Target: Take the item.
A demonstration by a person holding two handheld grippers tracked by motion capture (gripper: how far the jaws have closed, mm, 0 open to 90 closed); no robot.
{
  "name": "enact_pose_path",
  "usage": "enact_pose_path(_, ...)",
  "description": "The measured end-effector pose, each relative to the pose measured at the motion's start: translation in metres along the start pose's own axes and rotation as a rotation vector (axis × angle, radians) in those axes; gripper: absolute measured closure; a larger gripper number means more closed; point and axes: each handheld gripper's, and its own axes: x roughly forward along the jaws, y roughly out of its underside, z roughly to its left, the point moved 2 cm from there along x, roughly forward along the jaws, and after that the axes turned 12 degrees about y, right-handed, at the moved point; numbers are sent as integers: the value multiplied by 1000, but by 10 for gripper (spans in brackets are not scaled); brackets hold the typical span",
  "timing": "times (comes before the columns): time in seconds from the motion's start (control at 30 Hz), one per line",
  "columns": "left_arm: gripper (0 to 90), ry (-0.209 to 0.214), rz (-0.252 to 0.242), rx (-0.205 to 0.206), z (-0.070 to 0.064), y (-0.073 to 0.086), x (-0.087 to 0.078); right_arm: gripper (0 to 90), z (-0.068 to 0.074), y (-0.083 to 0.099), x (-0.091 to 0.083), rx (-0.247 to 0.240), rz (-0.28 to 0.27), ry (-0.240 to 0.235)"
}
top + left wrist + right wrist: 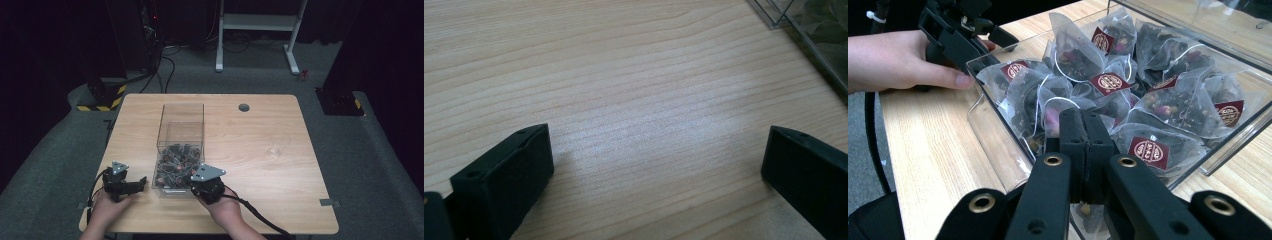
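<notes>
A light wooden table [260,165] with a round grommet hole [244,107] near its far edge stands on grey carpet [380,165], with a white metal frame [257,22] beyond it, black cables [167,67] trailing across the floor, and yellow-and-black striped bases [102,102] at the dark sides.

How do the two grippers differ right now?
The left gripper has its fingers spread wide over bare table, beside the clear box. The right gripper has its fingers pressed together, reaching into the box among the tea bags. Both are black and hand-held.
</notes>
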Motion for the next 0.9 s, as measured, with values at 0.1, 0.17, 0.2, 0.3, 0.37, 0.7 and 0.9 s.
enact_pose_path(0.1,5,0,0,0,0,0,0,900,-1,-1,-1,5,-11,-1)
enact_pose_path(0.17,5,0,0,0,0,0,0,900,-1,-1,-2,8,-14,-1)
enact_pose_path(0.2,5,0,0,0,0,0,0,900,-2,-2,-3,10,-20,0)
enact_pose_path(0.3,5,0,0,0,0,0,0,900,-2,-3,-4,10,-30,1)
enact_pose_path(0.37,5,0,0,0,0,0,0,900,-3,-4,-5,14,-39,0)
enact_pose_path(0.7,5,0,0,0,0,0,0,900,-6,-8,-11,20,-65,6)
enact_pose_path(0.9,5,0,0,0,0,0,0,900,-7,-10,-13,27,-76,9)
